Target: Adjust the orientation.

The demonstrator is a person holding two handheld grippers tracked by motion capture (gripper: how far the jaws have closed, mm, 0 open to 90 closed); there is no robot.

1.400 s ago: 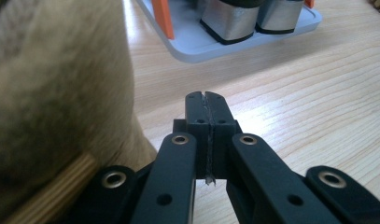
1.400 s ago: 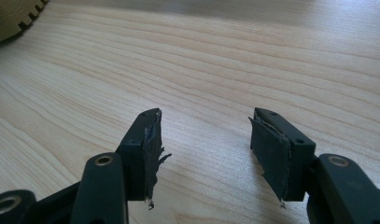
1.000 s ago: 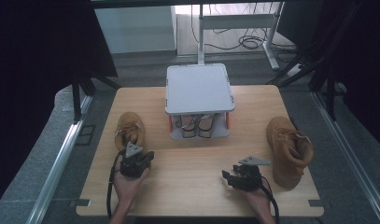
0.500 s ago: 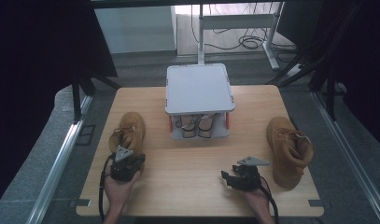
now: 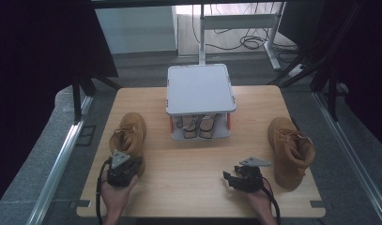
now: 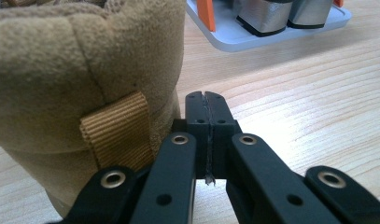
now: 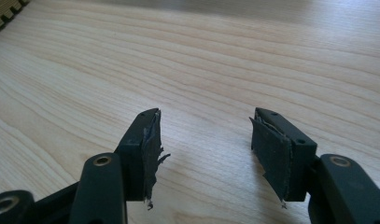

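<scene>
A tan suede boot [image 5: 128, 136] stands on the left of the wooden table [image 5: 188, 159], its heel toward the person. My left gripper [image 5: 124, 168] sits right behind that heel, jaws shut with nothing between them. In the left gripper view the boot's heel [image 6: 85, 79] with its woven pull loop [image 6: 117, 130] lies just left of the closed jaws of the left gripper [image 6: 207, 100]. A second tan boot [image 5: 292, 150] stands at the right. My right gripper [image 5: 228, 178] rests near the front edge, left of that boot, open over bare wood [image 7: 204, 121].
A grey two-level rack [image 5: 200, 89] with orange posts stands at the back middle; a pair of silver shoes [image 5: 198, 126] sits on its lower shelf. Metal rails run along both sides of the table. A desk frame and cables lie beyond.
My left gripper has slid to the left and a little toward the person, ending behind the left boot's heel. The right gripper has stayed put.
</scene>
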